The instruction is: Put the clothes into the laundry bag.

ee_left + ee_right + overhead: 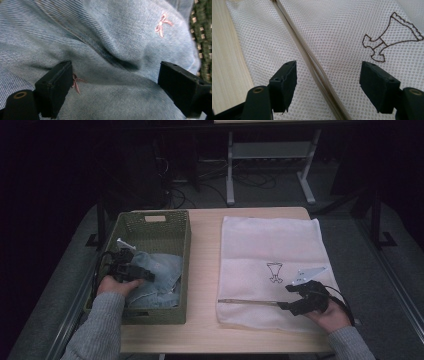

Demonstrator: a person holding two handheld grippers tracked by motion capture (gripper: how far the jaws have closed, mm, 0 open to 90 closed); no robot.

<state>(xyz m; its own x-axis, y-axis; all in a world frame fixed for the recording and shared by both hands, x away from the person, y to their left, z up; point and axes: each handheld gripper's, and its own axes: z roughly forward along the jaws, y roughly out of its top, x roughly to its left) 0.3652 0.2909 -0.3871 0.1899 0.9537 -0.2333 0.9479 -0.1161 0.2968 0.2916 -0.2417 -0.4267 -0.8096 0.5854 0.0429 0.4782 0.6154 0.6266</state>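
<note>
Left fingers: my left gripper (115, 82) stands wide, its two black fingers (53, 91) pressed down on the jeans (107, 45), one on each side of a raised fold; nothing is pinched between them.
Right fingers: my right gripper (328, 85) is wide too, its fingers (284, 85) straddling the zipper (312, 63), which runs up between them without touching either that I can tell.
Jeans: light blue denim, crumpled, with small pink embroidered bows (162, 23); one bow sits just beside my left finger.
Jeans, place: they lie in the basket (150, 222), filling its near half, and I see my left gripper (131, 268) on top of them from the high view.
Basket: green, woven, on the left part of the tabletop (204, 265); a pale label sits on its far wall.
Bag: a white mesh laundry bag (270, 245) lies flat on the right part of the tabletop, well apart from the basket, with bare wood between them.
Bag mark: a dark outline drawing (392, 37) is printed on the mesh, to the right of the zipper in the right gripper view.
Zipper, place: it runs along the near end of the bag, and my right gripper (295, 297) sits at its right end.
Hands: grey sleeves on both forearms, coming in from the near edge.
</note>
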